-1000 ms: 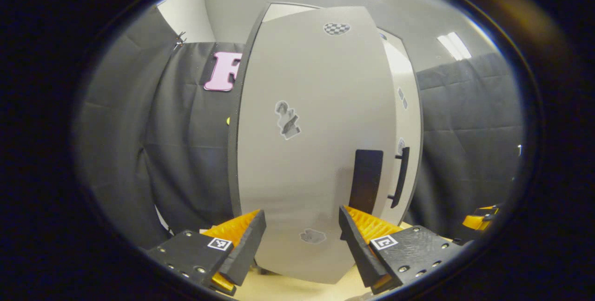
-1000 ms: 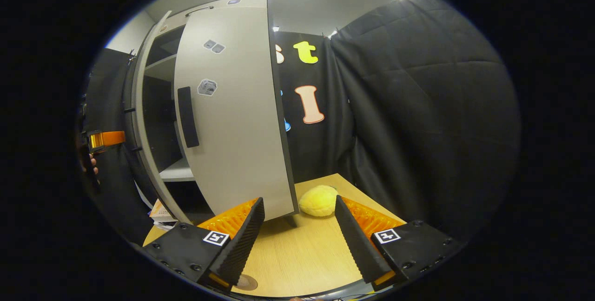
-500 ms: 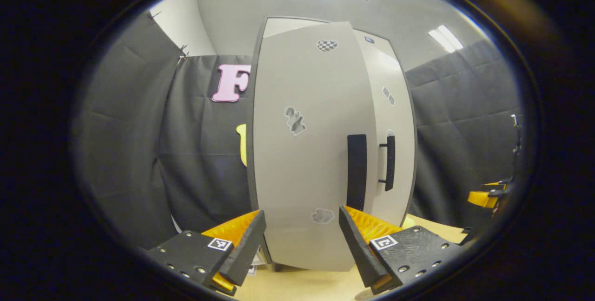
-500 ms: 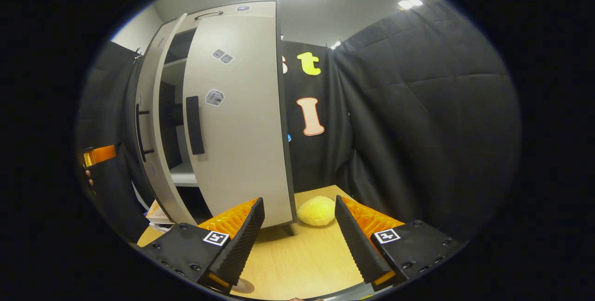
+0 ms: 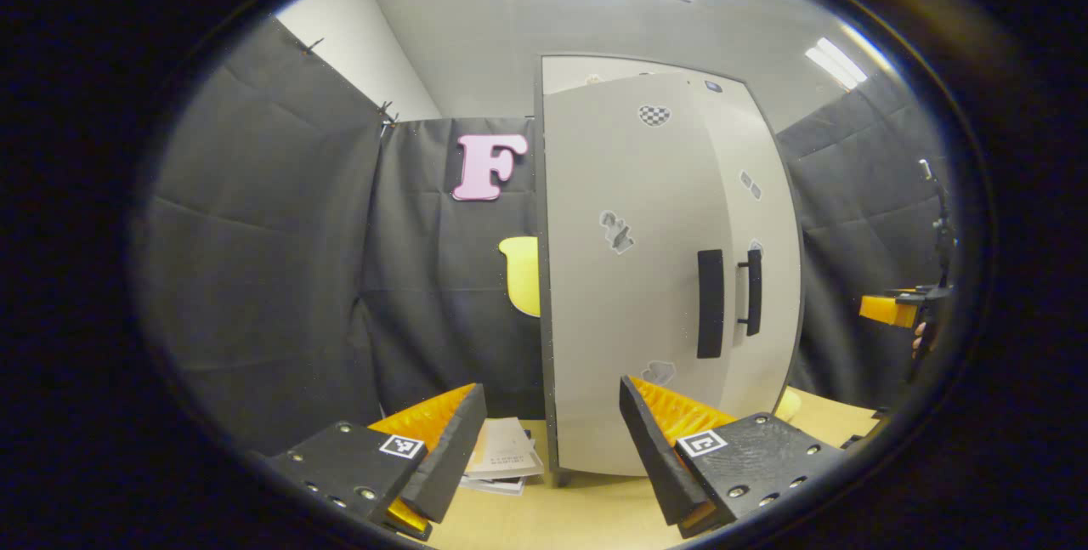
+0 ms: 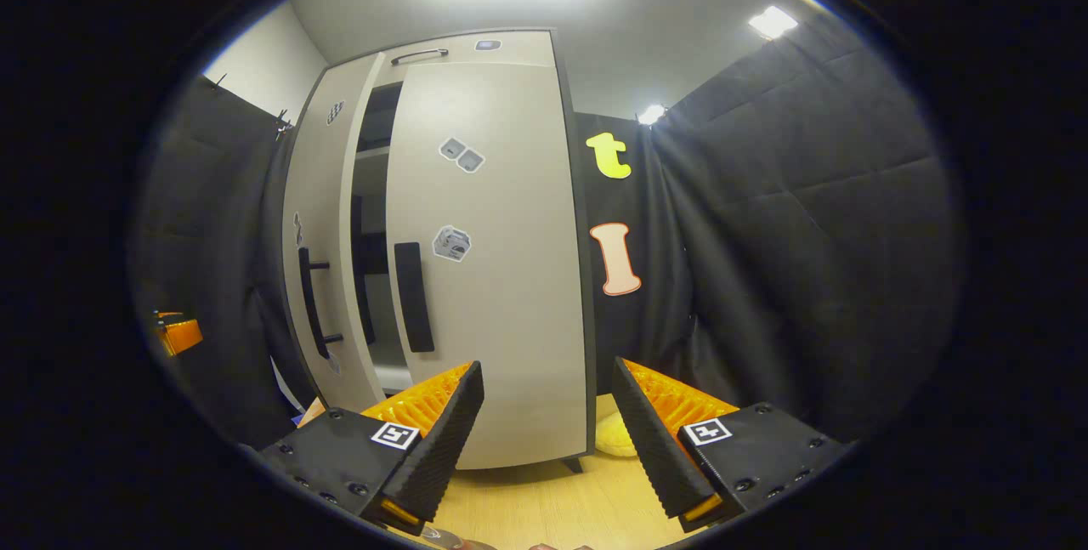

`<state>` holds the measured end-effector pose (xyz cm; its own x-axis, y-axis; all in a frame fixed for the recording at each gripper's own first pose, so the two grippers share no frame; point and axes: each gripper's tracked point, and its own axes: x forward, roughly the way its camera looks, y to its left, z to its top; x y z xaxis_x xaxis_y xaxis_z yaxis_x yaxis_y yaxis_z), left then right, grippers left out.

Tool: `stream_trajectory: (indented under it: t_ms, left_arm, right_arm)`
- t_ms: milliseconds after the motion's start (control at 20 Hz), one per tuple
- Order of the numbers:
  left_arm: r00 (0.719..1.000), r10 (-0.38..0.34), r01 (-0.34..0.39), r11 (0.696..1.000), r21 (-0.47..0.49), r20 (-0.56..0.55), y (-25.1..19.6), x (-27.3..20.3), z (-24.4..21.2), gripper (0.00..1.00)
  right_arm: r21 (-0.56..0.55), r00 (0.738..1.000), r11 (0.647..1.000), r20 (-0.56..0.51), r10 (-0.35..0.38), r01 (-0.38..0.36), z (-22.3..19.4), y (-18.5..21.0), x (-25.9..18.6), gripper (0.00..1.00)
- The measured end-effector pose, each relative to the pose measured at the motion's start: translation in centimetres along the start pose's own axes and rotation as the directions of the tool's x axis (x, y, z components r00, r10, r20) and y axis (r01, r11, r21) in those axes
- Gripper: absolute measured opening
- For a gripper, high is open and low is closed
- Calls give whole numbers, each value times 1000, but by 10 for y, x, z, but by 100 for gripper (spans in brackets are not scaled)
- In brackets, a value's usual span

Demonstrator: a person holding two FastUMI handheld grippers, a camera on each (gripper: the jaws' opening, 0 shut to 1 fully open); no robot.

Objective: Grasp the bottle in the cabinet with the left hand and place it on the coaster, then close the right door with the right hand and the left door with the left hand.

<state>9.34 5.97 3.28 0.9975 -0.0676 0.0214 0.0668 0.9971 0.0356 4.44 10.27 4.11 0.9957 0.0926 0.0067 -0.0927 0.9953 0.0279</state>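
Observation:
The tall grey cabinet stands on the wooden table. In the left gripper view its left door (image 5: 629, 278), with a black handle (image 5: 710, 303), is close ahead, and the right door (image 5: 765, 278) lies just behind it. In the right gripper view the right door (image 6: 493, 261) looks almost flush with the cabinet. The left door (image 6: 327, 227) stands slightly ajar, with a narrow dark gap (image 6: 371, 218) between the two. My left gripper (image 5: 552, 448) is open and holds nothing, short of the left door. My right gripper (image 6: 548, 439) is open and holds nothing, facing the right door.
A yellow plush toy (image 6: 614, 439) lies on the table (image 6: 544, 507) beside the cabinet's right foot. Booklets (image 5: 506, 456) lie on the table by the cabinet's left side. Black cloth walls close in on both sides. The other gripper's orange part (image 5: 888, 309) shows at far right.
Both doors have swung inward and the gap between them has narrowed to a slit. Both grippers have backed off, so the cabinet looks smaller and farther away.

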Motion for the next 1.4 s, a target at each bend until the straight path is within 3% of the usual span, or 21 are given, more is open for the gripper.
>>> stream_trajectory:
  t_ms: [100, 250, 300, 400, 450, 700, 800, 850, 1150, 1200, 1250, 1400]
  left_arm:
    - [1000, 5, -5, 1000, -16, -14, 0, 1, -6, 98]
    - [1000, -1, 0, 999, -39, -22, 3, 4, -11, 99]
    - [1000, -1, 0, 999, -47, -18, 4, 1, -13, 98]
    - [1000, -3, 3, 998, -62, -3, 4, -3, -12, 86]
    - [1000, -3, 3, 998, -68, 4, 5, -4, -11, 86]
    - [1000, -2, 4, 996, -84, 23, 6, -5, -10, 98]
    - [1000, 2, 1, 997, -82, 29, 6, -5, -10, 92]
    - [1000, 7, -5, 997, -80, 24, 7, -4, -11, 98]
    - [1000, 25, -26, 996, -88, -5, 2, -1, -22, 99]
    - [1000, 28, -29, 996, -86, -5, 0, -1, -22, 98]
    - [1000, 23, -23, 996, -85, -2, -2, -1, -22, 86]
    - [1000, 20, -20, 998, -62, -14, -4, 1, -25, 92]
  right_arm:
    - [-1, 1000, 1000, 8, 12, -12, 3, 7, 1, 97]
    - [-13, 1000, 1000, 14, 9, -9, 3, 8, 1, 97]
    - [-14, 1000, 1000, 11, 8, -8, 1, 9, 1, 97]
    - [-17, 1000, 1000, -2, 3, -3, -4, 9, 1, 97]
    - [-21, 1000, 1000, -8, -1, 1, -5, 8, 2, 97]
    - [-25, 1000, 1000, -9, -19, 19, 0, 5, 4, 97]
    - [-26, 1000, 999, -2, -28, 28, 2, 3, 5, 97]
    - [-25, 1000, 999, -4, -30, 30, 2, 3, 6, 97]
    - [-10, 999, 999, -19, -40, 40, -6, 1, 12, 97]
    - [-5, 999, 999, -25, -39, 39, -7, 0, 12, 97]
    - [-5, 999, 999, -22, -42, 42, -7, -2, 12, 97]
    - [1, 998, 999, -22, -51, 51, -11, -3, 13, 97]
